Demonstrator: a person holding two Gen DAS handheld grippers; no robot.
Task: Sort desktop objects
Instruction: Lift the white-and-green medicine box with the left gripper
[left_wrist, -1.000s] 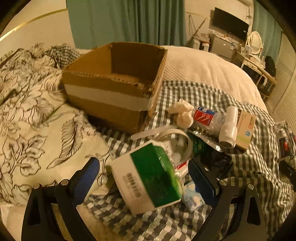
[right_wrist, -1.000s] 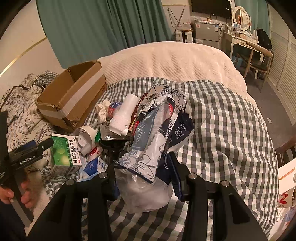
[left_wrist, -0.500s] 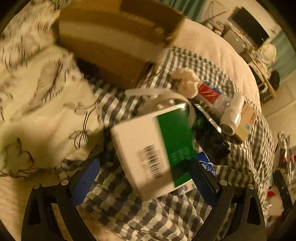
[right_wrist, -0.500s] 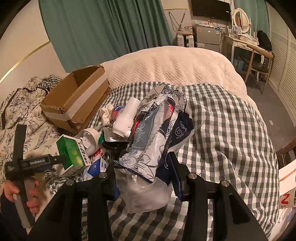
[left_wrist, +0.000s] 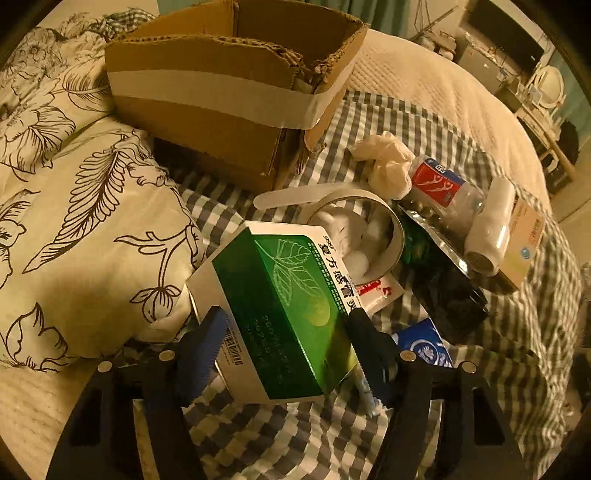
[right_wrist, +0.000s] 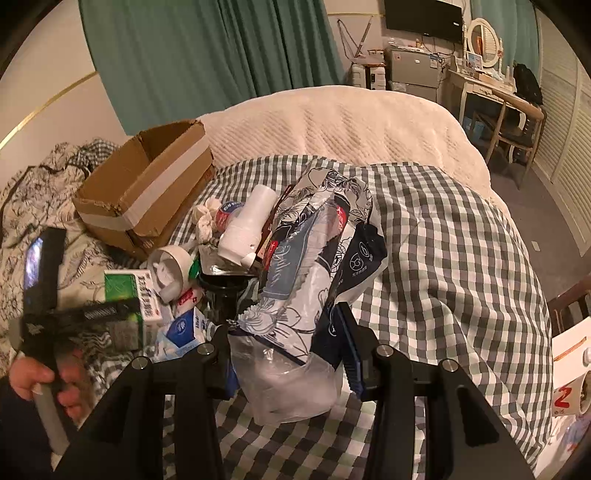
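Observation:
My left gripper (left_wrist: 284, 343) is shut on a green and white medicine box (left_wrist: 280, 314), its blue pads on both sides of the box. The box also shows in the right wrist view (right_wrist: 127, 291), with the left gripper (right_wrist: 110, 314) around it. My right gripper (right_wrist: 284, 350) is shut on a floral plastic packet (right_wrist: 306, 280) held upright above the checked blanket. A pile of items lies ahead: a roll of tape (left_wrist: 354, 229), a small bottle with a red label (left_wrist: 443, 188), a white cylinder (left_wrist: 491, 229), a crumpled tissue (left_wrist: 388, 162).
An open cardboard box (left_wrist: 229, 96) stands at the back left on the bed, also in the right wrist view (right_wrist: 147, 192). A floral pillow (left_wrist: 81, 229) lies to the left. A checked blanket (right_wrist: 443, 251) covers the bed; a desk and chair (right_wrist: 509, 122) stand far right.
My left gripper has closed in on the green medicine box and now grips it between its pads. The right gripper keeps holding the floral packet and has barely moved.

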